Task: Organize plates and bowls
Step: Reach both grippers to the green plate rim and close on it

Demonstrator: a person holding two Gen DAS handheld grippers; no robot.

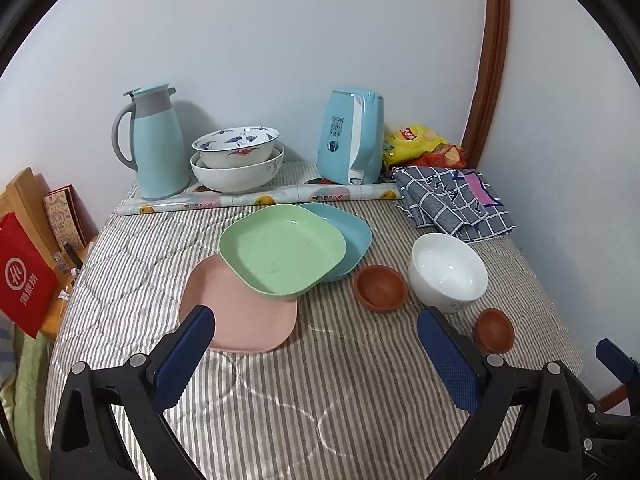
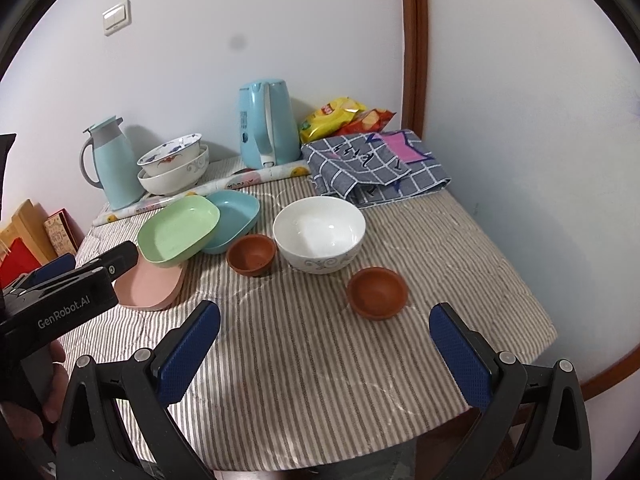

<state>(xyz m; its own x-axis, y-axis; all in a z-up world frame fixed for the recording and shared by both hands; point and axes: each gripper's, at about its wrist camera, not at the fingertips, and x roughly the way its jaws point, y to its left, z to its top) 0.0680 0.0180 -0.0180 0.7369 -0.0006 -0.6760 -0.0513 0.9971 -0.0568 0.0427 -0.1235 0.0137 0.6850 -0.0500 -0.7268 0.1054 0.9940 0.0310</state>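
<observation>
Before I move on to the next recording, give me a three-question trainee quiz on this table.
1. True or false: the green plate rests partly on the pink plate.
2. How many small brown bowls stand on the cloth?
3. Which sits beside the white bowl: A) a brown bowl, B) the kettle, C) the thermos?

Key: 1 true; 2 two; 3 A.

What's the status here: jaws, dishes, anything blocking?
Left gripper and right gripper open, empty. Green plate overlapping pink plate and blue plate; white bowl, two brown bowls loose. Nothing blocking.
</observation>
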